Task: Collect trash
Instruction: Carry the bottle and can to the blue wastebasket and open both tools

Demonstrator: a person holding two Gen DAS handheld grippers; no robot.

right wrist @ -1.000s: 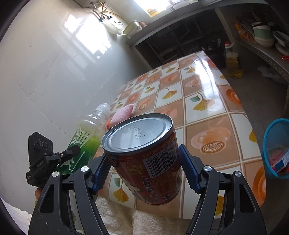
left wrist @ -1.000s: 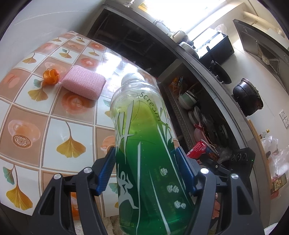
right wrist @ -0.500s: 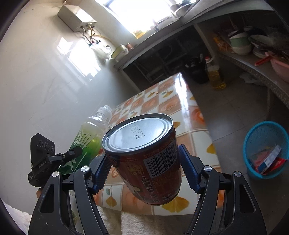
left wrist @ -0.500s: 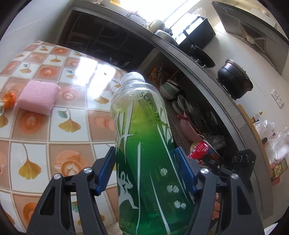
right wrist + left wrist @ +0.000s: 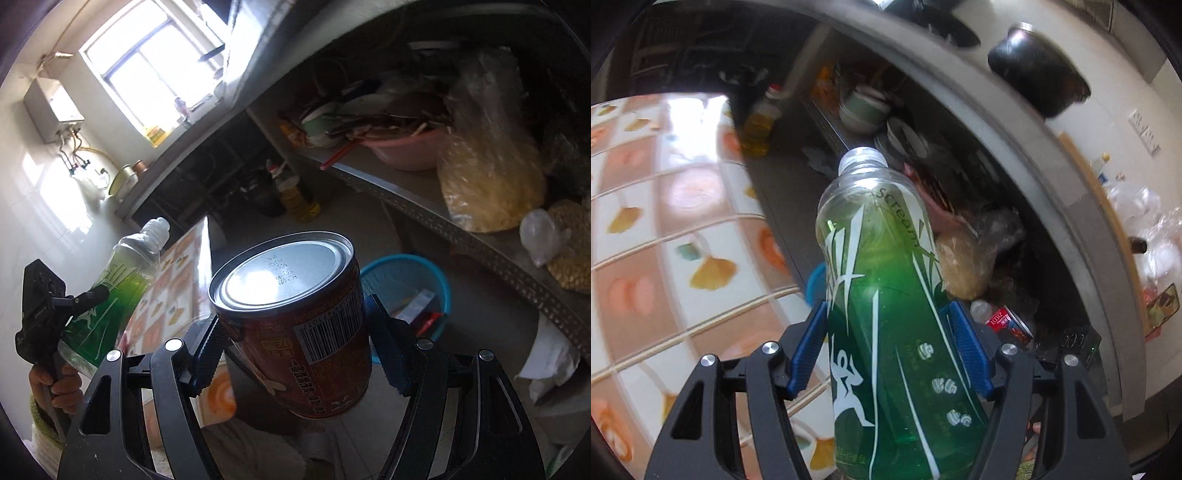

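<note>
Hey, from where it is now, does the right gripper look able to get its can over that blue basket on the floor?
Probably yes. The right gripper is shut on the can, and the blue basket sits on open floor just beyond it, top open, with nothing visible between; the shelf stands off to one side.

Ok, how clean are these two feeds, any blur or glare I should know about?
Left wrist: tablecloth and shelf smeared by motion blur, bottle sharp; fisheye bends the counter edge. Right wrist: window blown out, glare on the can lid, shelf dim, basket readable.
</note>
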